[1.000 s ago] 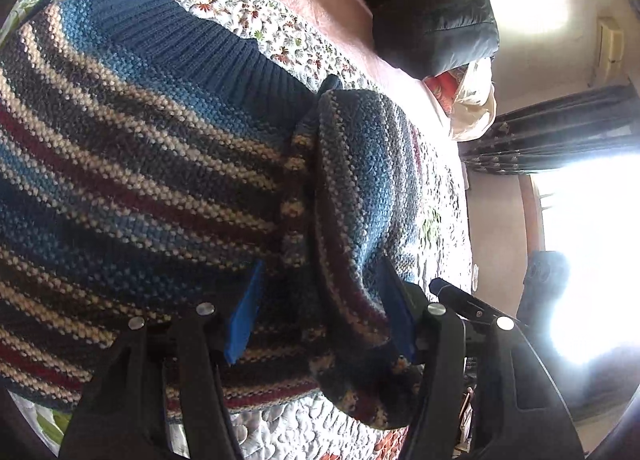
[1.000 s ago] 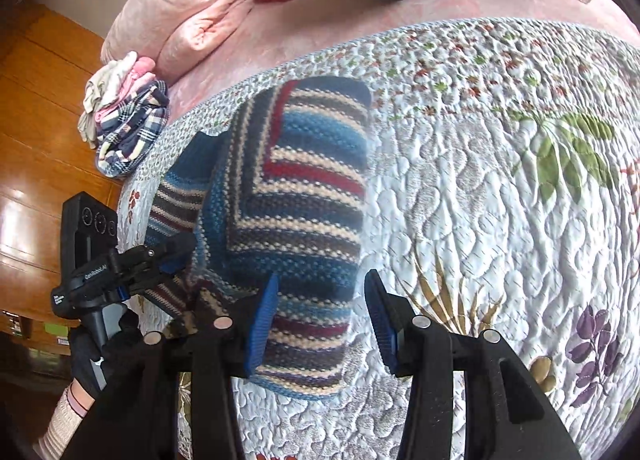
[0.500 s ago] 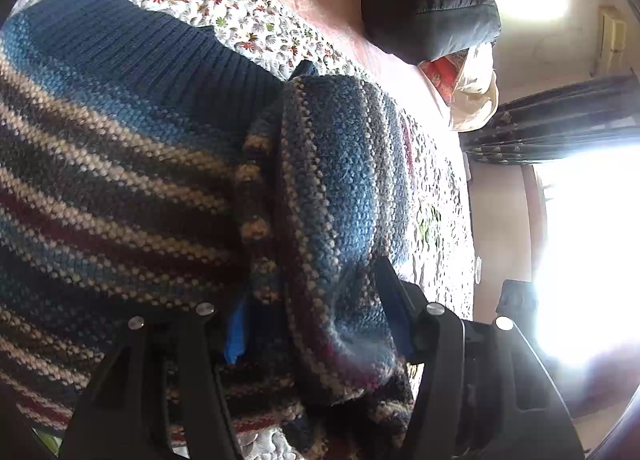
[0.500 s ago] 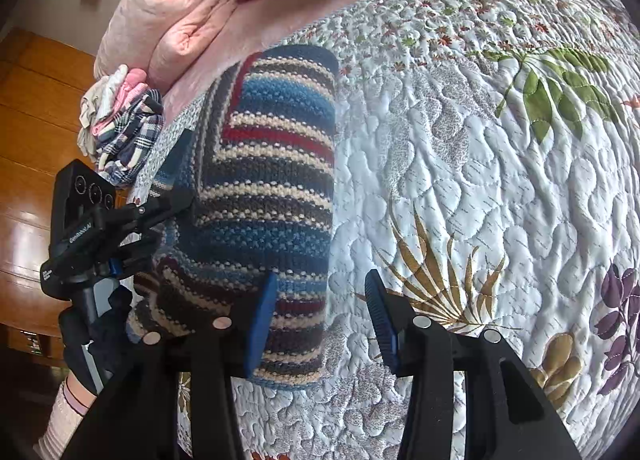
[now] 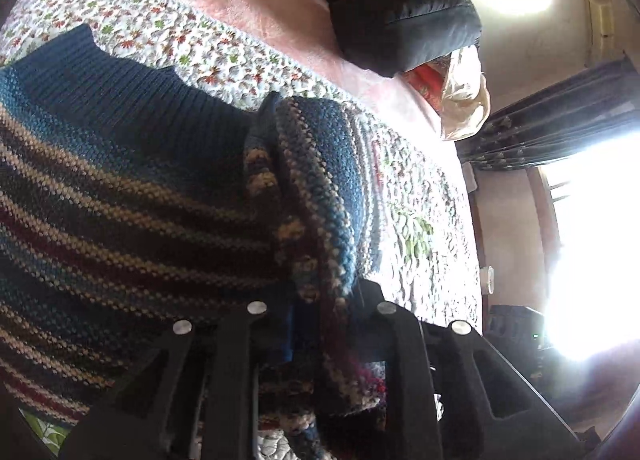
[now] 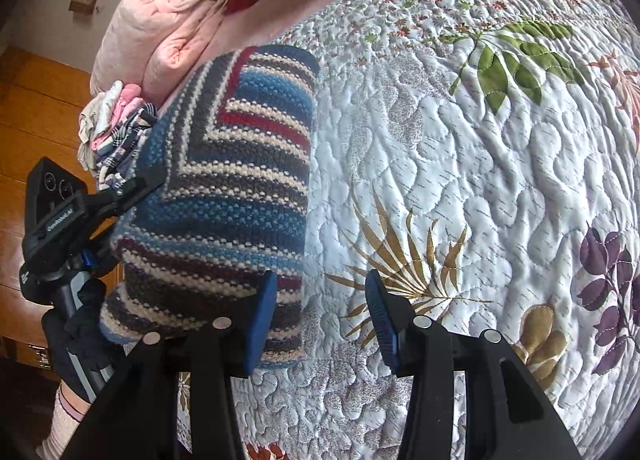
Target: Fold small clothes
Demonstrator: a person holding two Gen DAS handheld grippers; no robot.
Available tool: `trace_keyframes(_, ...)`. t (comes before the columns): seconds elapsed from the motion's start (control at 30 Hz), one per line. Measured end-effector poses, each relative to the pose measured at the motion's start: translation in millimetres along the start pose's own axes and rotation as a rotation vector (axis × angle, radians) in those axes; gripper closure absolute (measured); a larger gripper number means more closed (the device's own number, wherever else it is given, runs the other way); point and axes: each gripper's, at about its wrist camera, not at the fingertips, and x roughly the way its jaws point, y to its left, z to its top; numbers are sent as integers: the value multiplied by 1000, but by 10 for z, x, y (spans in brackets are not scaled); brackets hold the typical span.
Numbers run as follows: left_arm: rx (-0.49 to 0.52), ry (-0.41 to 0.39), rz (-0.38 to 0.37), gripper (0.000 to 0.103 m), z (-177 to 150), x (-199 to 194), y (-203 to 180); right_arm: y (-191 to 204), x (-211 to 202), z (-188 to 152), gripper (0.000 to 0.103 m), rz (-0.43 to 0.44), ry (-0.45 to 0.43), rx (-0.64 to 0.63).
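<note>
A white quilted bedspread (image 6: pixel 460 188), stitched with leaf motifs, is overlain by a folded striped knit sweater (image 6: pixel 228 196) of coarse, ribbed yarn. A bunched fold at its edge is clamped by the left gripper (image 5: pixel 324 312). The right gripper (image 6: pixel 320 320), blue-padded, is held apart beside the sweater.

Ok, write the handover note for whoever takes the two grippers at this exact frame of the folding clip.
Left gripper: shut on a bunched fold of the blue, cream and red striped knitted sweater.
Right gripper: open and empty, with one pad over the sweater's near corner and the other over the white quilted bedspread with leaf prints.
The sweater lies folded into a narrow stack near the bedspread's left side. A pile of small clothes sits beyond it.
Done: side folds.
Left: probably finish the last fold and release; whether the pile needs folding I cannot tell.
</note>
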Motion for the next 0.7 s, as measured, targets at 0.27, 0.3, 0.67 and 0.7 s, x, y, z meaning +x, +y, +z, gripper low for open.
trace_keyframes(0.27,66,-98,-48,86,164,-661,-17,179,-96,-30,53,15,-10,-42)
trace_keyframes(0.3,59,-103,-45,86,174,-745,42,223,-83,-27,53,19,-10,-48)
trace_keyframes(0.67,-1,-159,50,87,369,-1419,720,839,230,-47,50,66,40,-132)
trace_keyframes(0.7,1,-164,58,87,383,-1459,765,898,268,-60,50,73,48,-141)
